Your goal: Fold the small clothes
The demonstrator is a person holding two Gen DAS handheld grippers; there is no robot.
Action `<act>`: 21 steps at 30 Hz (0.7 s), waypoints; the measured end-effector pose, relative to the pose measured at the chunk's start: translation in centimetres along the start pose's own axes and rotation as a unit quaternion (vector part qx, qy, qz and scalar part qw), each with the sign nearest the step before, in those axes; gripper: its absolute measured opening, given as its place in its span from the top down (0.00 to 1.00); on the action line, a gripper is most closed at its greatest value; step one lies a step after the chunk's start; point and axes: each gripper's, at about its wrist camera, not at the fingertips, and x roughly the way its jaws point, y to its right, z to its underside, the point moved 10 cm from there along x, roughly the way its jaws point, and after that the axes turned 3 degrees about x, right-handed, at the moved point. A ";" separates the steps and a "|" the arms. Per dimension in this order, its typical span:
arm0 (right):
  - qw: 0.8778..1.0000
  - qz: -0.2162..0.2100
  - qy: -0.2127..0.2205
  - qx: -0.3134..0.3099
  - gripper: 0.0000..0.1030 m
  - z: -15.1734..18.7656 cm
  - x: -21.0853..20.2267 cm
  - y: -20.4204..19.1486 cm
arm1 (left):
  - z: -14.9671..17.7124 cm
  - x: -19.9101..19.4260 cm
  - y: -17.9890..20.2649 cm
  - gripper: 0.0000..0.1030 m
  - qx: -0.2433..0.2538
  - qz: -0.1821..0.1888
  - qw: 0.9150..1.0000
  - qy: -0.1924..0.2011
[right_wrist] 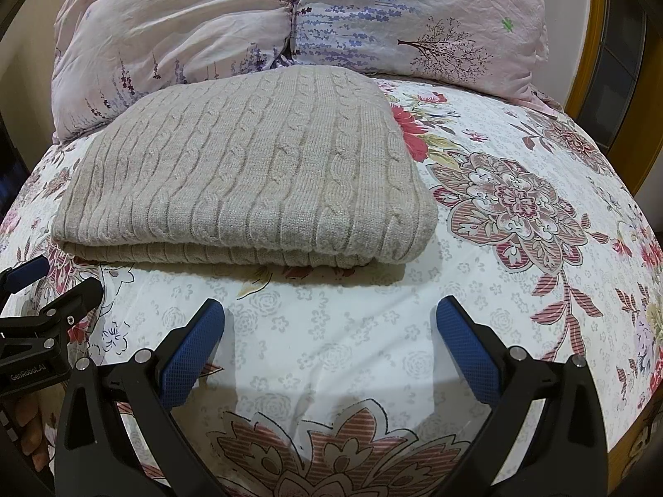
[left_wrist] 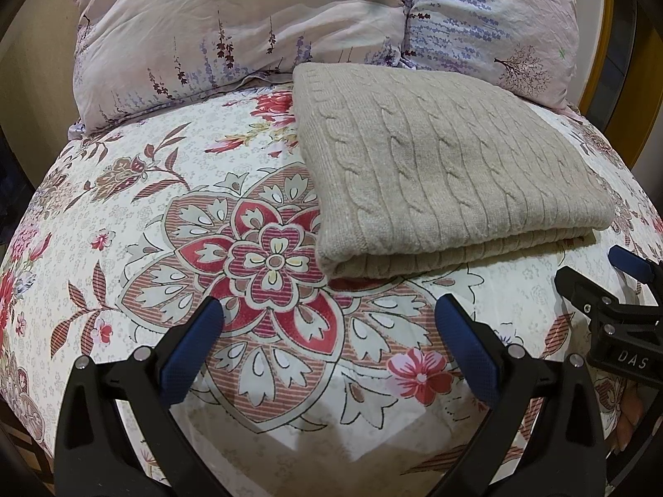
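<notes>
Beige cable-knit sweater (left_wrist: 447, 174) folded into flat rectangle, lying on floral bedsheet (left_wrist: 174, 223), far edge against lavender-print pillows (left_wrist: 232, 29). My left gripper (left_wrist: 329, 323) spread wide, empty, above sheet just short of sweater's near fold. Right gripper (right_wrist: 330, 323) likewise apart, holding nothing, sweater ahead and slightly left. Neither touches knit. Grippers side by side.
</notes>
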 end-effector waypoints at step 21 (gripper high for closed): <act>1.000 0.000 0.000 0.000 0.01 0.0 0.0 0.0 | 0.0 0.2 -0.1 0.02 -0.003 -0.001 1.000 -0.004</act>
